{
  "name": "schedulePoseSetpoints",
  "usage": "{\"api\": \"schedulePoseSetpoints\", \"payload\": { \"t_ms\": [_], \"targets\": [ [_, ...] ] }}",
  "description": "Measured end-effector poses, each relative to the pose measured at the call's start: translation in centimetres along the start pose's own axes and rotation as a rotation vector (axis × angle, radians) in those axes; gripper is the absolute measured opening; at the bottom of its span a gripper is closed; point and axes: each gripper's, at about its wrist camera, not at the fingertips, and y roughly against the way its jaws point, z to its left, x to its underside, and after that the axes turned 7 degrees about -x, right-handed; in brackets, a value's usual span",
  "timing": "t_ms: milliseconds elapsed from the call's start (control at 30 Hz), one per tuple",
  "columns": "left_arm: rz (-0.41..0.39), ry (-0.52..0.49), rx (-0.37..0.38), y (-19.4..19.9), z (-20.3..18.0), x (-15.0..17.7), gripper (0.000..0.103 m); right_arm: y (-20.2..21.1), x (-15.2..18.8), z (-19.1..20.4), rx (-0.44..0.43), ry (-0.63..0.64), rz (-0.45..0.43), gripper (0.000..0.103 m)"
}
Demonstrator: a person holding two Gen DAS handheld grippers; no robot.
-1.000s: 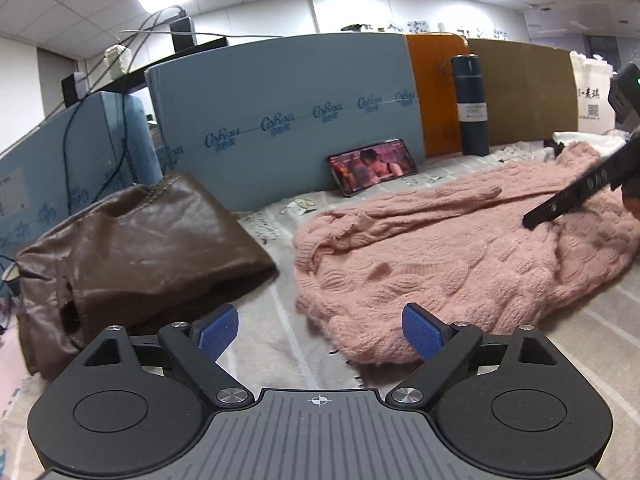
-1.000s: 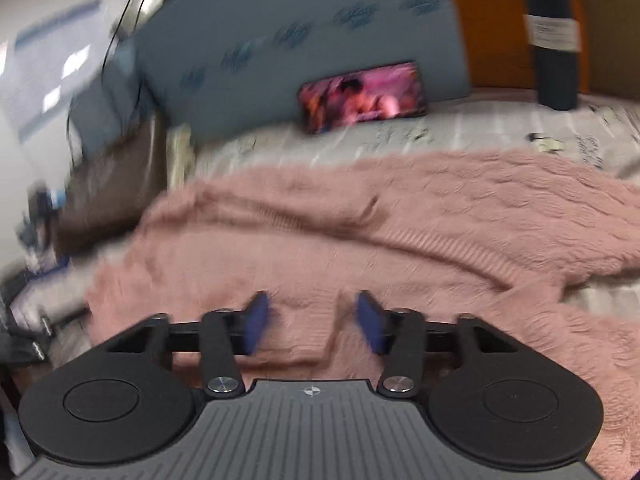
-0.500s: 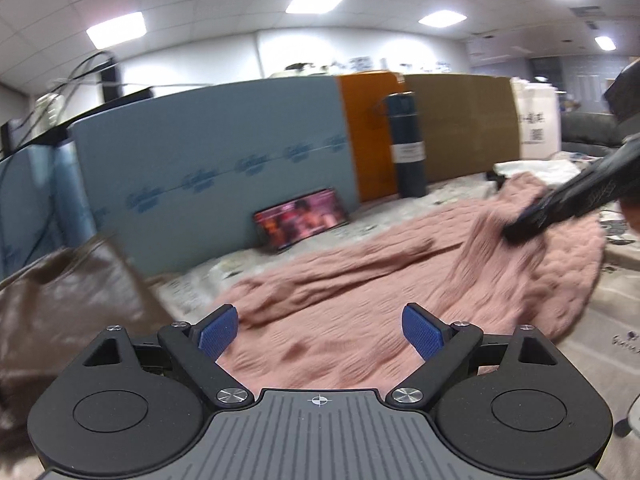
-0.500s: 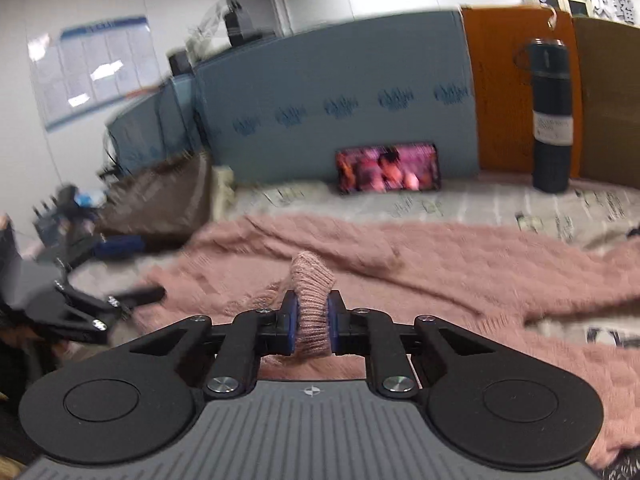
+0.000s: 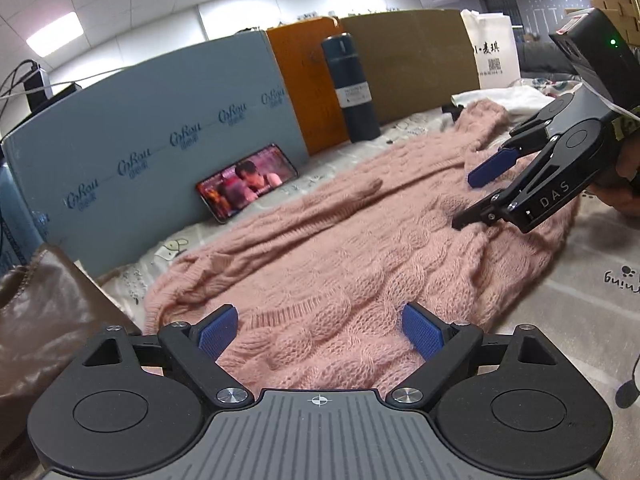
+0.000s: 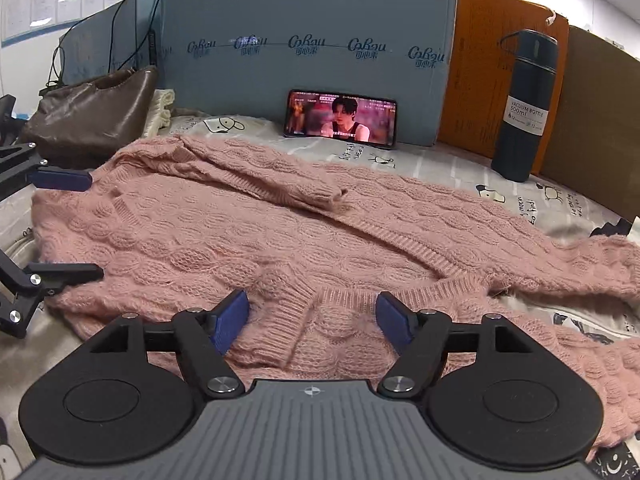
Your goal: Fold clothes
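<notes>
- The right gripper (image 6: 312, 316) now stands with its blue pads spread wide and nothing between them; half a second ago those pads were pinched on a knitted cuff held up in front of the lens; so the cuff has been let go, and the gripper hovers low over the near ribbed edge of the pink sweater (image 6: 248, 232).
- The left gripper (image 5: 316, 330) is likewise spread, empty, low centre of its own frame; it was spread a second ago and half a second ago too, so it has gripped nothing in that span; its view has swung from the brown bag (image 5: 44, 312) at lower left toward the knit, and its pads now straddle a ribbed hem.
- In the left view the right gripper (image 5: 484, 192) shows at the right edge, fingers apart, tips just above the knit.
- The sweater lies spread across the patterned sheet (image 6: 440, 160), filling the middle of both frames; one sleeve (image 6: 280, 188) lies laid diagonally across the body, its cuff ending near the centre of the right frame; that sleeve looks like the one just released, though I judge this only from its lie.
- Meaning for the task: one sleeve seems folded inward; the other sleeve trails off to the lower right of the right frame, unfolded; the body is not yet doubled over.
- The phone (image 6: 340, 118) and dark bottle (image 6: 524, 104) stand at the upper edge, clear of the knit.
</notes>
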Motion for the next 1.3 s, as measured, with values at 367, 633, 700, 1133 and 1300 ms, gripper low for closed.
{"api": "schedulePoseSetpoints", "payload": {
  "t_ms": [367,633,700,1133,1300],
  "targets": [
    [-0.14,0.057,0.059,2.9,1.1,0.1,0.095,2.7,0.2,-1.8,-0.101,-0.048,-0.12,0.085],
    [-0.111,-0.193,0.159,4.4,-1.3,1.0,0.095,7.5,3.0,-4.4,-0.109,0.08,-0.129,0.098],
    [-0.102,-0.273,0.145,4.4,-2.0,1.3,0.095,8.6,4.1,-4.7,-0.093,0.14,-0.085,0.099],
    [-0.121,-0.442,0.075,1.5,-4.2,0.1,0.094,8.5,5.3,-6.0,-0.034,0.346,0.05,0.098],
    [-0.112,-0.438,0.043,0.9,-3.8,-0.2,0.091,7.1,4.6,-5.7,-0.091,0.377,-0.006,0.096]
  ]
}}
